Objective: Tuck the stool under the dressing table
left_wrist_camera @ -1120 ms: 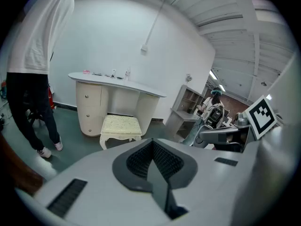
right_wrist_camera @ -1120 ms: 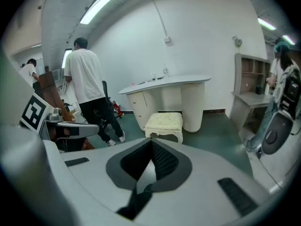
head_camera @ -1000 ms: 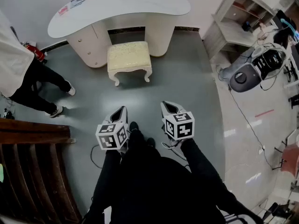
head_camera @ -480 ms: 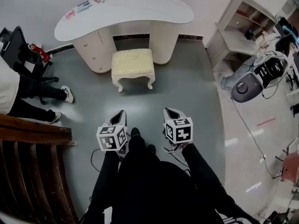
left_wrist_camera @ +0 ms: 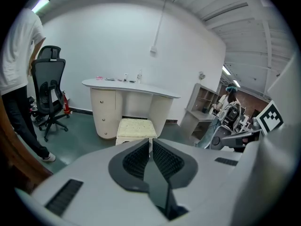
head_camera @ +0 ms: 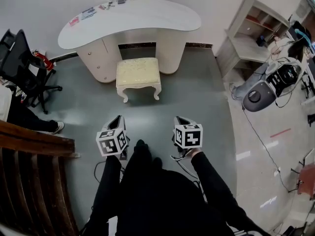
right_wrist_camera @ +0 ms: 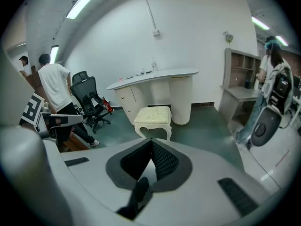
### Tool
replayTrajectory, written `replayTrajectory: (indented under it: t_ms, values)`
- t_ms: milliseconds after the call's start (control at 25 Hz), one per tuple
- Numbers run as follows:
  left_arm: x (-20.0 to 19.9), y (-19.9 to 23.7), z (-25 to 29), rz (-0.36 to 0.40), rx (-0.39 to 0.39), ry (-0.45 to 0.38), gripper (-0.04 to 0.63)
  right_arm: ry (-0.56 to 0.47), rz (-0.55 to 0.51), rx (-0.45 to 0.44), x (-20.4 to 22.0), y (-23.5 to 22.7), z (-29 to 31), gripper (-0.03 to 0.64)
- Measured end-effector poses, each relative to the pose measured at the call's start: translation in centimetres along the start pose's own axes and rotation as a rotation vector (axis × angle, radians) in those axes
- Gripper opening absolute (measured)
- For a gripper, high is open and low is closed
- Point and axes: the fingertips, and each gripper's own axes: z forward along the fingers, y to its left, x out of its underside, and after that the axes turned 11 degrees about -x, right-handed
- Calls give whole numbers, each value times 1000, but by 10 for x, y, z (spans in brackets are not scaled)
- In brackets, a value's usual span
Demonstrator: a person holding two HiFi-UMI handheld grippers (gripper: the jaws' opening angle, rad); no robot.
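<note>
Standing before the dressing table (head_camera: 133,14), the stool (head_camera: 138,72) runs left-right; nearer, left hand-held gripper (head_camera: 116,119) and right hand-held gripper (head_camera: 179,121) are closed, empty.

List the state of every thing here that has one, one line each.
stool, upright on the floor, out in front of the table's knee gap, not tucked in
dressing table, drawers shut, small items along the back of its top
left gripper, shut, empty, short of the stool
right gripper, shut, empty, short of the stool
office chair, upright, nobody seated
</note>
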Motion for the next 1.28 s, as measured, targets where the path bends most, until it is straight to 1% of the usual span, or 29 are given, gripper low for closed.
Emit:
replayTrajectory:
  t_ms: [160, 280, 520, 760, 1040, 1160, 1280]
  values:
    - [-2, 0, 10, 22, -25, 10, 19, 1, 4, -12, -3, -4, 9, 5]
    - [-4, 0, 21, 15, -27, 22, 51, 20, 4, -12, -6, -5, 18, 5]
    - [-12, 10, 57, 4, -29, 46, 68, 64, 12, 10, -15, -14, 50, 5]
    - [-21, 32, 116, 5, -41, 98, 72, 99, 37, 27, -37, -30, 97, 5]
    - [-23, 60, 190, 15, -41, 189, 72, 179, 83, 35, -56, -51, 168, 5]
    - [-19, 69, 218, 11, -38, 225, 71, 218, 111, 46, -57, -61, 196, 5]
    - [-9, 79, 245, -12, -41, 261, 69, 250, 122, 58, -58, -70, 224, 5]
